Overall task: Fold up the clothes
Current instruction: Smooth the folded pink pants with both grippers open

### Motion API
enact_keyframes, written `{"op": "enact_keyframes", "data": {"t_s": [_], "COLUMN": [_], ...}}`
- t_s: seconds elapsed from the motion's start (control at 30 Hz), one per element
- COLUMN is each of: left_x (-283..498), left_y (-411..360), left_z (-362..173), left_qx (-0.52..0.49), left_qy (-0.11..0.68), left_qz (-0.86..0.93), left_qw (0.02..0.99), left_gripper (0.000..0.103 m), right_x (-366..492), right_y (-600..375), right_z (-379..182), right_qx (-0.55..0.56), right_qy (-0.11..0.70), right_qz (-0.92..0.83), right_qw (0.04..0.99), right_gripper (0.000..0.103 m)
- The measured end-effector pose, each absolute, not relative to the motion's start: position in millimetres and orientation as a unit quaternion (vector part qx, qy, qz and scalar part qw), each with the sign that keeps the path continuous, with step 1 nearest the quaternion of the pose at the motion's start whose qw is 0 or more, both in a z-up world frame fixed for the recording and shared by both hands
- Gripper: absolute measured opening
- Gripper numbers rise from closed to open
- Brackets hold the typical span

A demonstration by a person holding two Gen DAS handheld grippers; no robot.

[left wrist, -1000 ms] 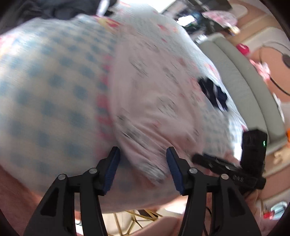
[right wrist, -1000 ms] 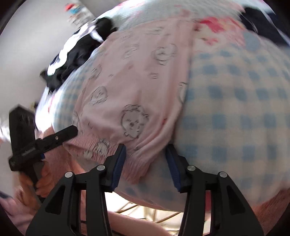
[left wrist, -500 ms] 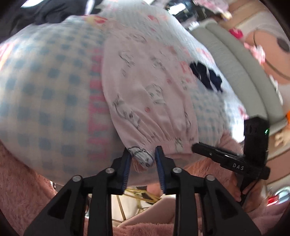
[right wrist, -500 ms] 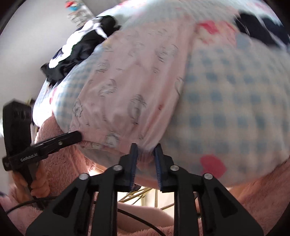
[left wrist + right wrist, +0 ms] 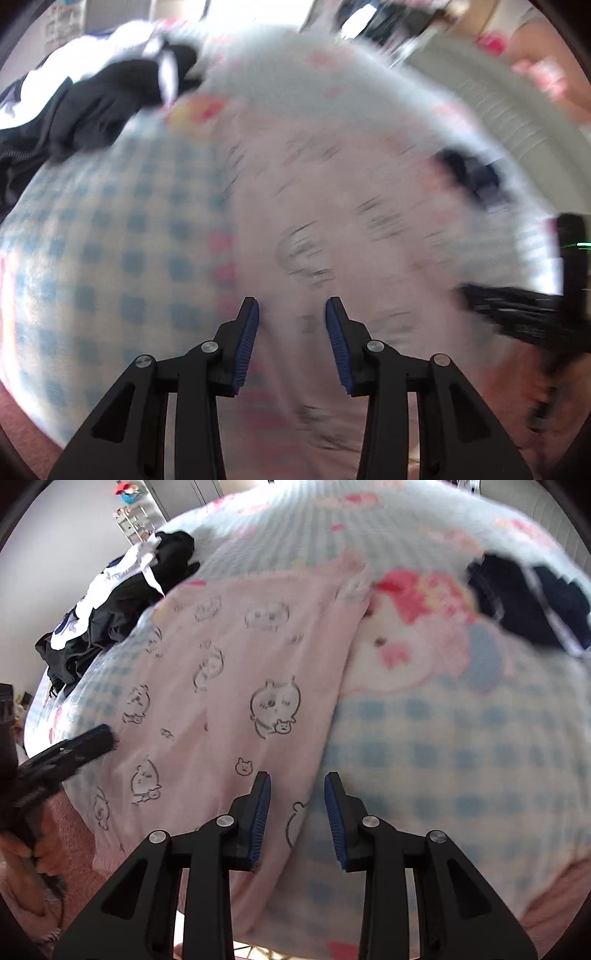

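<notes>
A pale pink garment (image 5: pixel 332 184) (image 5: pixel 240 657) printed with little cartoon animals lies spread on a blue-and-white checked blanket (image 5: pixel 110 240) (image 5: pixel 461 757). My left gripper (image 5: pixel 291 306) hangs over its near part, jaws opening, with pink cloth showing in the gap and neither pad pressing on it. My right gripper (image 5: pixel 297 779) stands over the garment's right edge, jaws apart, with cloth and blanket visible between them. The left wrist view is blurred. Each gripper shows from the side in the other's view: the right gripper (image 5: pixel 517 306), the left gripper (image 5: pixel 105 734).
A heap of black and white clothes (image 5: pixel 92 99) (image 5: pixel 122 598) lies at the far left of the blanket. A dark navy item (image 5: pixel 476 177) (image 5: pixel 528 602) lies at the far right. Pink fleece (image 5: pixel 554 897) borders the near edge, and grey padding (image 5: pixel 498 85) runs behind.
Half a second ago both grippers were nipped on the garment's near hem. Now both sets of jaws stand apart, and both have moved forward over the garment.
</notes>
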State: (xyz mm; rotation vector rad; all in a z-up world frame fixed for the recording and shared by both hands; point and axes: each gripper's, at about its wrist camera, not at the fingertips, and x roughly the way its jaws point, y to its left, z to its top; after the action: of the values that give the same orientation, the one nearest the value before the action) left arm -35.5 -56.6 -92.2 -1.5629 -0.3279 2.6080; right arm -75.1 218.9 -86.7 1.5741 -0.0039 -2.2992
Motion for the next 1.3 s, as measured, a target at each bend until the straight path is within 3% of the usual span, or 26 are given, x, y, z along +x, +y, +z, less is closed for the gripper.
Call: {"op": "enact_keyframes", "data": {"t_s": [0.17,0.37,0.5,0.6,0.67,0.77,0.87,0.97,1.0,1.03,1.1,1.3], "left_x": [-24,-34,-26,-30,-26,-16,-6,-5,-4,-2,3,19], "left_y": [-94,-86,-54,-47,-67,-70,-37,-20,-22,-29,-41,-27], "left_z": [-78,-76,-72,-90,-96,-77,-68,-87,-94,-98,-96,-75], "left_qx": [-0.470,-0.425,-0.415,-0.461,-0.463,-0.422,-0.419,-0.465,-0.479,-0.486,-0.490,-0.443], "left_qy": [-0.177,-0.222,-0.165,-0.091,-0.138,-0.191,-0.164,-0.115,-0.105,-0.107,-0.119,-0.157], "left_qz": [0.864,0.870,0.885,0.880,0.873,0.880,0.876,0.867,0.864,0.861,0.859,0.871], "left_qw": [0.040,0.112,0.130,0.072,0.062,0.107,0.171,0.137,0.118,0.101,0.087,0.142], "left_gripper": [0.042,0.042,0.042,0.042,0.041,0.040,0.042,0.042,0.040,0.030,0.025,0.039], "right_x": [-66,-78,-88,-85,-80,-62,-40,-32,-32,-31,-28,-25], "right_y": [246,234,222,242,253,263,245,219,218,220,234,247], "right_z": [-88,-78,-95,-93,-85,-70,-70,-85,-88,-88,-81,-78], "right_qx": [0.557,0.530,0.546,0.548,0.543,0.522,0.519,0.536,0.539,0.539,0.529,0.519], "right_qy": [-0.013,-0.035,-0.029,-0.053,-0.046,-0.051,-0.059,-0.027,-0.022,-0.027,-0.042,-0.070], "right_qz": [-0.817,-0.828,-0.822,-0.824,-0.832,-0.845,-0.836,-0.824,-0.824,-0.824,-0.833,-0.839], "right_qw": [0.152,0.179,0.163,0.132,0.107,0.110,0.166,0.180,0.175,0.173,0.155,0.151], "right_gripper": [0.029,0.034,0.032,0.032,0.026,0.028,0.032,0.032,0.032,0.032,0.032,0.032]}}
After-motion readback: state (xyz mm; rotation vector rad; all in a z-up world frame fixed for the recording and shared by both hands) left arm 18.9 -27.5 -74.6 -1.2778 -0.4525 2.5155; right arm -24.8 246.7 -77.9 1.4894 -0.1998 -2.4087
